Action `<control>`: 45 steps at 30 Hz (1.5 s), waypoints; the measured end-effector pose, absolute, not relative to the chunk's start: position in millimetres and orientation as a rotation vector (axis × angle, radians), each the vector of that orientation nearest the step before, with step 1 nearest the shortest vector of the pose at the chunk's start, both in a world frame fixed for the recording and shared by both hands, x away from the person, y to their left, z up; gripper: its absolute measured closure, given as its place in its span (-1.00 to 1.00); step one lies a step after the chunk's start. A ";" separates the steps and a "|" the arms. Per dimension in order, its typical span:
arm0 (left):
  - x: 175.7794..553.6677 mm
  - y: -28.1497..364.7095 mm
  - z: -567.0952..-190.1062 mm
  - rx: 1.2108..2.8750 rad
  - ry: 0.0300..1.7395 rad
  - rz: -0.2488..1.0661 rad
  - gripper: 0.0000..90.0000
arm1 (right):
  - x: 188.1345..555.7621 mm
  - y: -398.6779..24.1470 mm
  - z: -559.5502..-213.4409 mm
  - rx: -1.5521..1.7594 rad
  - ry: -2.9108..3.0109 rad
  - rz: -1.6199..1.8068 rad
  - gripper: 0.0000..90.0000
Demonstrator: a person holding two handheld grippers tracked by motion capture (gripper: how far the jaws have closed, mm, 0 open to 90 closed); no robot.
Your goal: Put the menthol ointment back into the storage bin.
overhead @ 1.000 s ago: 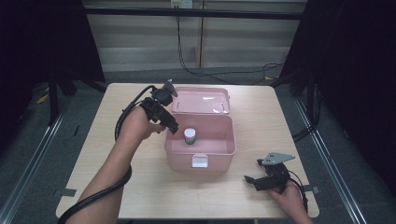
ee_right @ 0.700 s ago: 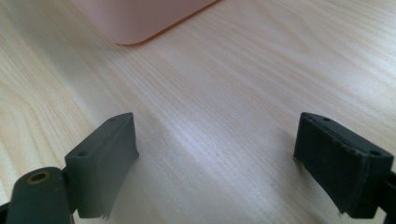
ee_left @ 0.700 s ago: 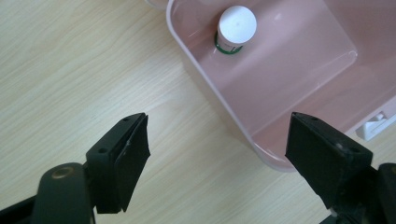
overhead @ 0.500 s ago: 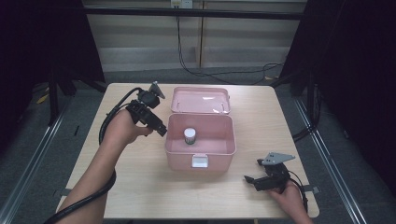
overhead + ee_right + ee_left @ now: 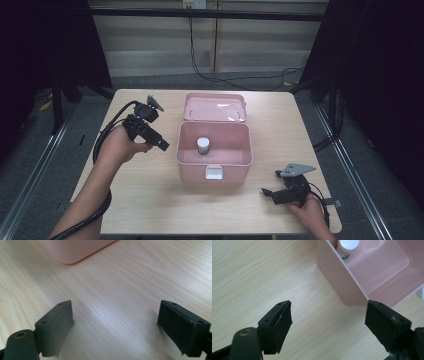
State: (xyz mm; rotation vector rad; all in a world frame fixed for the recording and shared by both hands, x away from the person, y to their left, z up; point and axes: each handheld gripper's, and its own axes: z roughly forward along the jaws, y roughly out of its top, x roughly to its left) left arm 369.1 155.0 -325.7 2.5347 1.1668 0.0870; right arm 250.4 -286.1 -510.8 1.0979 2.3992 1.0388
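Note:
A pink box [image 5: 240, 159] stands open in the middle of the wooden table, its lid [image 5: 214, 107] laid back behind it. Inside, near the left wall, stands a small white-capped bottle [image 5: 203, 145] [image 5: 347, 245]. My left gripper [image 5: 162, 145] hovers just left of the box, open, with nothing between its jaws; its own view looks down on bare table and the box's corner [image 5: 352, 293]. My right gripper [image 5: 265, 192] rests near the table's front right, open and empty, pointing left toward the box's base [image 5: 75, 252].
The table [image 5: 150, 200] has free wood around the box on all sides. A white latch [image 5: 214, 173] sits on the box's front wall. Black cables trail from both grippers, and dark floor with rails surrounds the table.
My left gripper has drawn back to the left, from over the box's back left corner to beside the box. The right gripper has stayed where it was.

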 end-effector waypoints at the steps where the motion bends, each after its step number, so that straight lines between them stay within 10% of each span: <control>1: 368.4 156.8 -327.7 2.531 1.171 0.085 -0.53 | 250.4 -286.1 -510.7 1.099 2.399 1.039 -0.72; 45: 340.9 228.4 -462.2 2.352 1.315 0.072 -0.53 | 250.3 -286.1 -510.7 1.100 2.401 1.037 -0.72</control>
